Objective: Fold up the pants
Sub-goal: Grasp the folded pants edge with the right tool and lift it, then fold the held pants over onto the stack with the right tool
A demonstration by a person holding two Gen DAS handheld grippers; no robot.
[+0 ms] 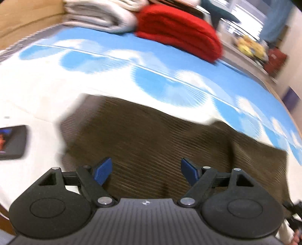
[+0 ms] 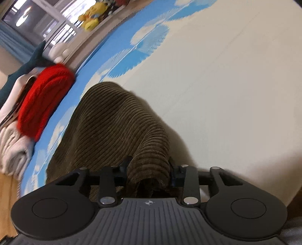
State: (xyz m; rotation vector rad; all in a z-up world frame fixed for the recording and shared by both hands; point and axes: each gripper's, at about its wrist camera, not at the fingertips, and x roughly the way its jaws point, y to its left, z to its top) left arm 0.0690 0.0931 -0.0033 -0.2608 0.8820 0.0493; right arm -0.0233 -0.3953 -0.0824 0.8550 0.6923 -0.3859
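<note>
Brown corduroy pants (image 1: 151, 135) lie on a bed with a white and blue cloud sheet (image 1: 56, 90). My left gripper (image 1: 146, 170) is open just above the pants, its blue pads (image 1: 102, 170) spread wide with nothing between them. In the right wrist view my right gripper (image 2: 150, 170) is shut on a bunched fold of the pants (image 2: 117, 120) and lifts it off the sheet (image 2: 236, 94); the cloth hides the fingertips.
A folded red garment (image 1: 179, 32) and folded white cloth (image 1: 102, 17) sit at the far side of the bed; both show in the right wrist view (image 2: 45, 98). A phone (image 1: 11, 141) lies on the sheet left of the pants. Plush toys (image 2: 92, 17) line a window ledge.
</note>
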